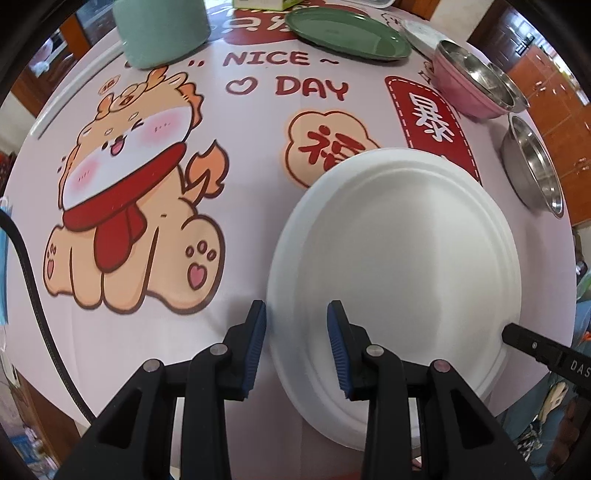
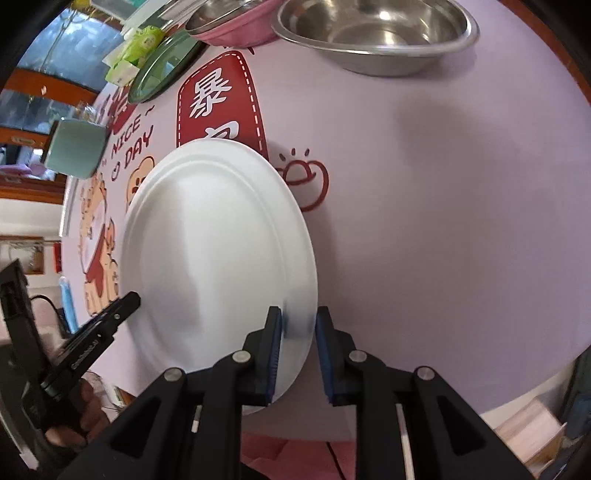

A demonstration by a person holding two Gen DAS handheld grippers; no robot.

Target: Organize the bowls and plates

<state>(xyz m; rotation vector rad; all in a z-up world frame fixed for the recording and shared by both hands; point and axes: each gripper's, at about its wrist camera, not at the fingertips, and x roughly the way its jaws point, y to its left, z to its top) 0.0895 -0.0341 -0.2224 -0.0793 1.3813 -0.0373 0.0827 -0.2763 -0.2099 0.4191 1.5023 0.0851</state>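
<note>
A white paper plate lies upside down near the table's front edge; it also shows in the right wrist view. My left gripper is open, its fingers straddling the plate's left rim. My right gripper is open, its fingers straddling the plate's right rim. A green plate lies at the back. A pink bowl with a steel lining and a steel bowl stand at the right; the steel bowl is close in the right wrist view.
A mint green container stands at the back left. A tissue pack lies beyond the green plate. The tablecloth bears a cartoon print. The table's front edge runs just below both grippers.
</note>
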